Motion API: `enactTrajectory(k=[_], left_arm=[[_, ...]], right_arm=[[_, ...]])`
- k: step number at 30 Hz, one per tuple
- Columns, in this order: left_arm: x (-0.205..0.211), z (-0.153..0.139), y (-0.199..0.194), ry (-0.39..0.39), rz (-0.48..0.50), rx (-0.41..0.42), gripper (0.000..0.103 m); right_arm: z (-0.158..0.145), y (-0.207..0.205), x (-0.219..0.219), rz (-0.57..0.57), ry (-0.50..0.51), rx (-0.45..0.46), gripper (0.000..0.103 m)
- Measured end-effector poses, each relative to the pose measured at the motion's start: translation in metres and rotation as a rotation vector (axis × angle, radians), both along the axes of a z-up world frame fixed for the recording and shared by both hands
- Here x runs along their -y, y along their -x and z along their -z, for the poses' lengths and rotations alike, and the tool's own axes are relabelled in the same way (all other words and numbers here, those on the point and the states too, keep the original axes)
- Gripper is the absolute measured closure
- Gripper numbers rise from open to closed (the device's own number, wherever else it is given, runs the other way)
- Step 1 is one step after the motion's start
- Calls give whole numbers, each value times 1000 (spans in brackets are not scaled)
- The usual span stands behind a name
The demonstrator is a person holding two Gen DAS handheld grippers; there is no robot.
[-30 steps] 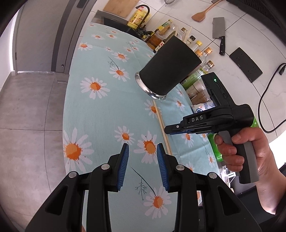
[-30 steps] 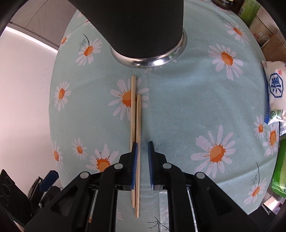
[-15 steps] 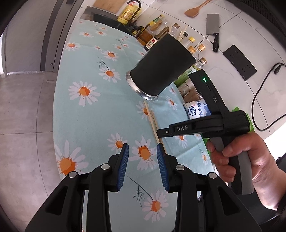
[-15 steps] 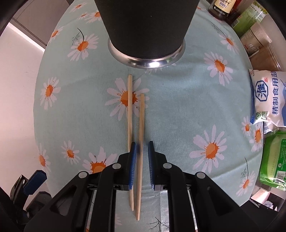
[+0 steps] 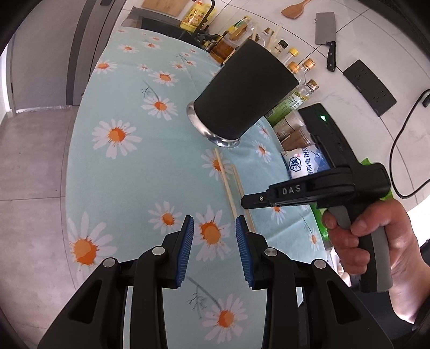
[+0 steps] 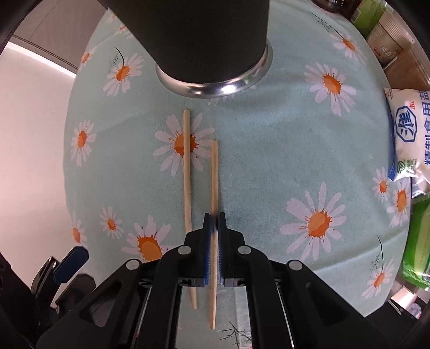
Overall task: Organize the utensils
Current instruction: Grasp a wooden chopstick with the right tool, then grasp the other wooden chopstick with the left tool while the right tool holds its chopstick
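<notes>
Two wooden chopsticks lie side by side on the daisy tablecloth below a black cup point(image 6: 196, 35) with a steel base. My right gripper point(image 6: 214, 217) is shut on the right chopstick point(image 6: 214, 171), about at its middle. The left chopstick point(image 6: 186, 171) lies flat beside it, just left of the fingers. In the left wrist view the right gripper point(image 5: 246, 201) sits over the chopsticks point(image 5: 228, 185) below the cup point(image 5: 242, 94). My left gripper point(image 5: 213, 228) is open and empty, just left of the chopsticks' near ends.
A salt bag point(image 6: 411, 134) and a green packet point(image 6: 419, 247) lie at the table's right edge. Bottles point(image 5: 295, 69) stand behind the cup. A cleaver point(image 5: 326, 35), a wooden spatula point(image 5: 295, 10) and a socket point(image 5: 369, 87) are on the wall.
My right gripper has closed on the right chopstick, which has shifted a little away from the left one. The left gripper has stayed open.
</notes>
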State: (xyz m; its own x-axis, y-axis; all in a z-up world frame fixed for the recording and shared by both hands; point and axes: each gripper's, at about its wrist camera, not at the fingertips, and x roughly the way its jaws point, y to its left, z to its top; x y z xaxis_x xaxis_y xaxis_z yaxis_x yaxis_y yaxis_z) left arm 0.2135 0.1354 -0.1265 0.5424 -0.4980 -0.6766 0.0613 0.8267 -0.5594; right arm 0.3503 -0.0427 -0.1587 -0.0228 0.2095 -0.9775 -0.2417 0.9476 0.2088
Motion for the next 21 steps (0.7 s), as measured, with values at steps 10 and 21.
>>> enactTrajectory(k=[10, 21], left_arm=[[54, -6, -30, -193, -36, -103, 72], [97, 3, -68, -383, -97, -263, 72]], right_arm=[[-25, 0, 62, -61, -239, 24, 98], [-37, -13, 122, -97, -422, -12, 98]])
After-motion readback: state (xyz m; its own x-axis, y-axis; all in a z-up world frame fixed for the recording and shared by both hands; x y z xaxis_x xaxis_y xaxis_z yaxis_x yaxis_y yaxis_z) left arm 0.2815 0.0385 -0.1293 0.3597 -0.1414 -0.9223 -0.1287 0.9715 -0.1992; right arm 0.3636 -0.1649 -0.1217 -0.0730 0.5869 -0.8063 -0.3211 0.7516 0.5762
